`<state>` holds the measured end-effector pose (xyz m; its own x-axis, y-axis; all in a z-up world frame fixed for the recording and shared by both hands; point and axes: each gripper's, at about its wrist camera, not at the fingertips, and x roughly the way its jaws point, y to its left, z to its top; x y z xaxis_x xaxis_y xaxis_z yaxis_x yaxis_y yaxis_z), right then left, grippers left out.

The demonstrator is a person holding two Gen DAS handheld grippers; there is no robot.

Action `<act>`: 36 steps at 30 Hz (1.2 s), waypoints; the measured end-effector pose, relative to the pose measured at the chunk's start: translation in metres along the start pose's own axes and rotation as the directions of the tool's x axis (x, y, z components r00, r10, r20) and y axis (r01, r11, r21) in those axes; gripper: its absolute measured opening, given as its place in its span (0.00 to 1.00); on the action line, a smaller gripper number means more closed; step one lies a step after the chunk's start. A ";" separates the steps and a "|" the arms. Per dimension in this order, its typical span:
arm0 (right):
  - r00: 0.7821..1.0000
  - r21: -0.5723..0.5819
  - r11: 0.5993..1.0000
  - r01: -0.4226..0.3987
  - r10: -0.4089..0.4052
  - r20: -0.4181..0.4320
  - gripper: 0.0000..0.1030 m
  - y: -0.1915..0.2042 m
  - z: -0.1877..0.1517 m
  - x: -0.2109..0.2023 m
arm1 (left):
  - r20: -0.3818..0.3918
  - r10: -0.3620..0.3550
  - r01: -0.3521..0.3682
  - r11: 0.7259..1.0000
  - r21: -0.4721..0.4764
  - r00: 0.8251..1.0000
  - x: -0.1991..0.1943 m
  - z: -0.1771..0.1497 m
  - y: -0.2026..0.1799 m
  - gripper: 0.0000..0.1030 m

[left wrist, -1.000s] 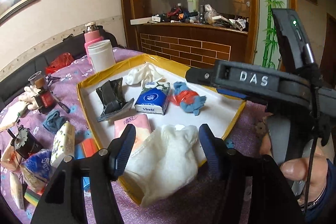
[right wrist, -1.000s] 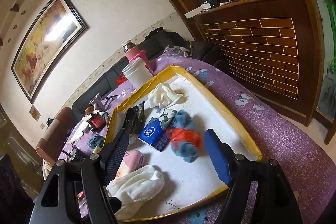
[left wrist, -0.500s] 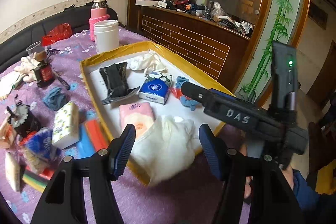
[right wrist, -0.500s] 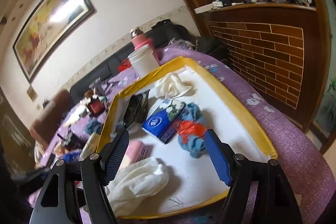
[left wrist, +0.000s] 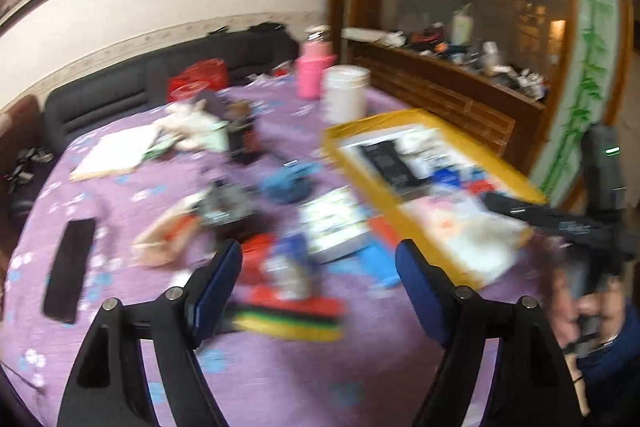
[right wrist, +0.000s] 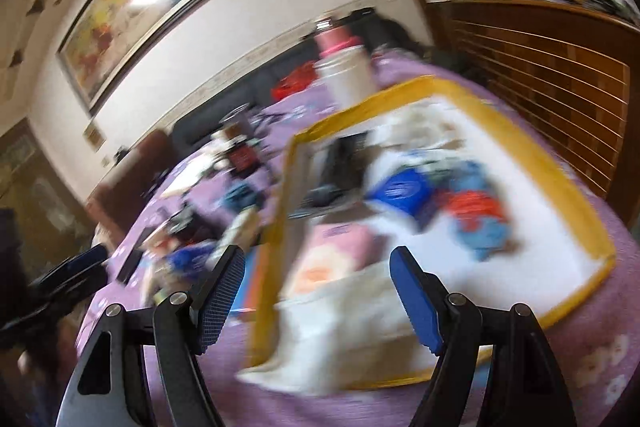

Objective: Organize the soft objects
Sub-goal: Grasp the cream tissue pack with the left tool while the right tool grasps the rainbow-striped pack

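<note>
Both views are motion-blurred. My left gripper (left wrist: 318, 259) hangs over loose clutter on the purple tablecloth, its jaws opening with nothing between them. Below it lie a blue tissue pack (left wrist: 292, 263), a flowered tissue pack (left wrist: 336, 223) and a blue sock (left wrist: 288, 183). To its right is the yellow-rimmed tray (left wrist: 416, 117), with the white cloth (left wrist: 480, 243) draped over its near corner. My right gripper (right wrist: 316, 263) is open and empty above that white cloth (right wrist: 352, 331). In the tray (right wrist: 560, 179) lie a pink pack (right wrist: 340, 251), a blue pack (right wrist: 402, 189) and a blue-red cloth (right wrist: 476, 219).
A white jar (left wrist: 346, 95) and a pink bottle (left wrist: 314, 73) stand behind the tray. A black flat device (left wrist: 68, 267) lies at the table's left, a striped sponge stack (left wrist: 288, 311) near the front. A dark sofa and a wooden counter border the table.
The left view has swung left, off the tray and the white cloth and over the table clutter, and its jaws stand wider. The right view has shifted left toward the tray's near-left corner.
</note>
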<state>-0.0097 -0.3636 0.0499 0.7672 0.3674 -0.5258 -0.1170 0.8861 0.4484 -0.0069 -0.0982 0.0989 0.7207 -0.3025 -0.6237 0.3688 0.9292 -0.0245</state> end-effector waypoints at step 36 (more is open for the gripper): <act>0.855 -0.390 0.846 -0.363 0.137 -0.500 0.46 0.155 -0.038 0.162 | -0.221 0.025 -0.086 0.959 -0.270 0.975 0.051 -0.035 0.131 0.78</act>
<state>0.0719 -0.1558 0.0068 0.3249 0.5767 -0.7496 -0.6237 0.7265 0.2886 0.0582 0.0154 0.0364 0.5821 -0.2243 -0.7816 0.1331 0.9745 -0.1806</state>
